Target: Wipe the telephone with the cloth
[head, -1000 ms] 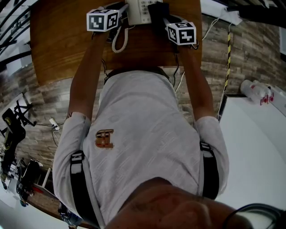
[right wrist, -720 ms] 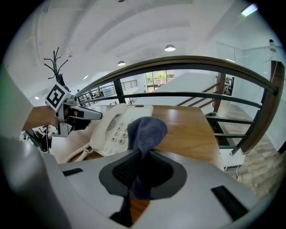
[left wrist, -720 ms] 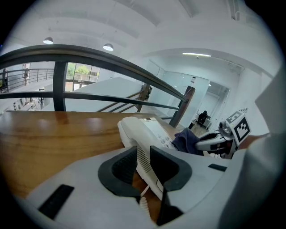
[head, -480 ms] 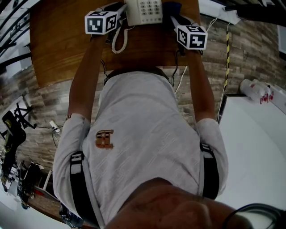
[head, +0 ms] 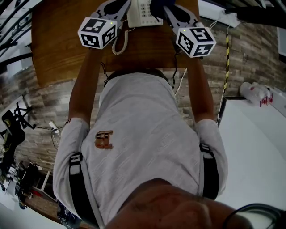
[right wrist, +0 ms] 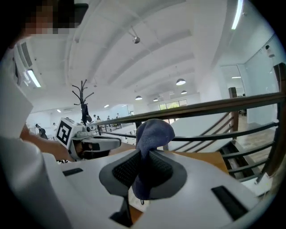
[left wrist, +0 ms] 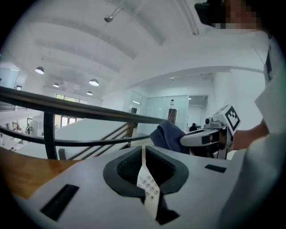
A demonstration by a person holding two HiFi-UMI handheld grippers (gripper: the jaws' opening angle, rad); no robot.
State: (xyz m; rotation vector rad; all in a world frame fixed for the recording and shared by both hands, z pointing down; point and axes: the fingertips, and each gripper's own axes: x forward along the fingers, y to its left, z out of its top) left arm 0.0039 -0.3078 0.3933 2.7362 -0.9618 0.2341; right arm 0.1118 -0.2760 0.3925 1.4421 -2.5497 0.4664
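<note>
Above wooden table (head: 58, 40), right claw (right wrist: 143, 173) pinches crumpled blue cloth (right wrist: 154, 132).

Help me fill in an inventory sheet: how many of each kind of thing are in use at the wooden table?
Telephone: 1
Cloth: 1
Grippers: 2 (left gripper, right gripper)
Total: 4

The person wears a pale grey short-sleeved T-shirt (head: 147, 116) with a small brown-orange emblem (head: 104, 138) on the chest. Black harness straps (head: 77, 183) with grey buckles run over both shoulders. The left gripper (left wrist: 145, 176) and right gripper (right wrist: 142, 179) are pale grey, each with dark ribbed pads and a cube of black-and-white markers.
</note>
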